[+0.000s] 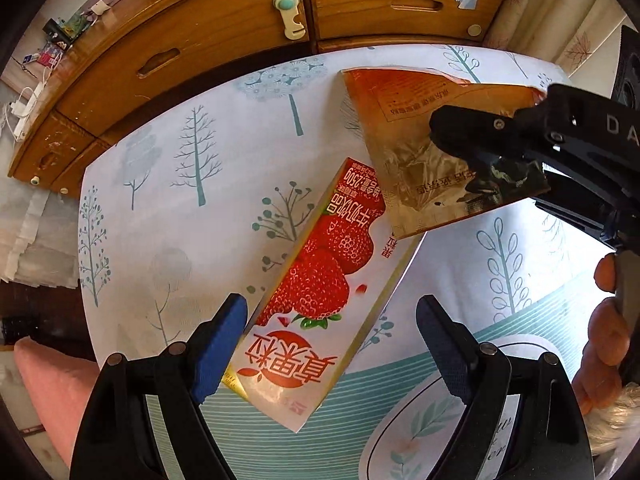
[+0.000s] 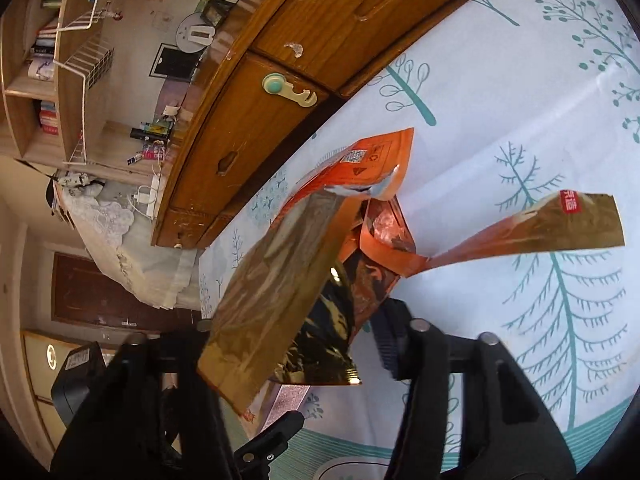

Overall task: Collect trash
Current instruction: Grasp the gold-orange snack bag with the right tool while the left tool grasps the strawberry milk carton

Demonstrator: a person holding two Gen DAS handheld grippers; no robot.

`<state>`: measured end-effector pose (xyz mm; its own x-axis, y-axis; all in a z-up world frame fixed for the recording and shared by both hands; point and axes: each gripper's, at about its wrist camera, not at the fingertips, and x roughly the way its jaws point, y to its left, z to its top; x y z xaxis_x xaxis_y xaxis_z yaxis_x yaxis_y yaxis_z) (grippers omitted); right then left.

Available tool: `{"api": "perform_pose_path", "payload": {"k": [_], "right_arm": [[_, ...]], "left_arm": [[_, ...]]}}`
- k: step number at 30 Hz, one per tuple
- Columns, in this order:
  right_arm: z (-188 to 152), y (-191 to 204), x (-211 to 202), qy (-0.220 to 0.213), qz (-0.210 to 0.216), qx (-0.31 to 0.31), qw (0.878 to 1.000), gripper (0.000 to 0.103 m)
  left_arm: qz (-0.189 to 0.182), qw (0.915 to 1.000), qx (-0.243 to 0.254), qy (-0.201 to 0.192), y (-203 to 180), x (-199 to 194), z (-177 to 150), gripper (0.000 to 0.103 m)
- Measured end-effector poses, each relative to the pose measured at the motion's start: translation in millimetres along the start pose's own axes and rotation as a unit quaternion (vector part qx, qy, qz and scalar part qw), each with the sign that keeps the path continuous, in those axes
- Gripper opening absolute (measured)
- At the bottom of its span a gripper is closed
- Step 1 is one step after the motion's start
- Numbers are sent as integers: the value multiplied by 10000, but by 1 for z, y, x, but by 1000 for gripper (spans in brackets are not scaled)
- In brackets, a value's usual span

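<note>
A surface (image 1: 168,208) covered by a white cloth printed with teal trees is seen in front of a wooden drawer cabinet (image 1: 192,52). Above the cloth, a torn orange and gold snack bag (image 2: 280,280) is pinched by the right gripper (image 2: 296,344), its jaws drawn in on the foil. A strawberry milk carton (image 1: 320,300) is seen lying on the surface between the spread jaws of the left gripper (image 1: 332,344), whose blue pads (image 1: 218,352) are not pressed against it.

A tree-print tablecloth (image 1: 180,200) lies beside a wooden drawer cabinet (image 1: 192,40).
</note>
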<state>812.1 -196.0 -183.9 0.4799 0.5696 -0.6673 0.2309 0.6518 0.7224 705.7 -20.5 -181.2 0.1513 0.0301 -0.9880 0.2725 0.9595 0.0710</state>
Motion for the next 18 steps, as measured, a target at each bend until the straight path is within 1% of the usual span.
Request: {"api": "perform_pose_path", "payload": {"k": [1,2,7,10,12,14,15,16,18], "right_arm": [[1,1,2,21,-9,-109,9999,29],[0,2,-1,11,-2,-189,9998,27],[-7,0,-16,-21,30,-436,9990,23],[-11,0,-25,-21,9,-593,9982,22],[-18,-2,-35,-7,-2,-675,9977,21],[-24,-5,-45,6,6,-764,9971,20],[-25,-4,-47,11,1,-804,9968,20],[-28,-5,-51,9,10,-842,9964,19],[-30,-5,-56,8,15,-908,9959,17]], "left_arm": [[-13,10000,17,18,-1,2,2,89],[-34,10000,31,28,-1,5,4,89],[-139,9999,5,98,-1,15,12,88],[-157,9998,-36,117,0,20,16,86],[-146,9998,-57,85,0,20,17,79],[-217,9997,-105,64,0,20,18,68],[-223,9997,-132,45,0,19,17,64],[-185,9997,-157,24,0,18,17,58],[-38,9998,-183,22,-3,16,14,57]]}}
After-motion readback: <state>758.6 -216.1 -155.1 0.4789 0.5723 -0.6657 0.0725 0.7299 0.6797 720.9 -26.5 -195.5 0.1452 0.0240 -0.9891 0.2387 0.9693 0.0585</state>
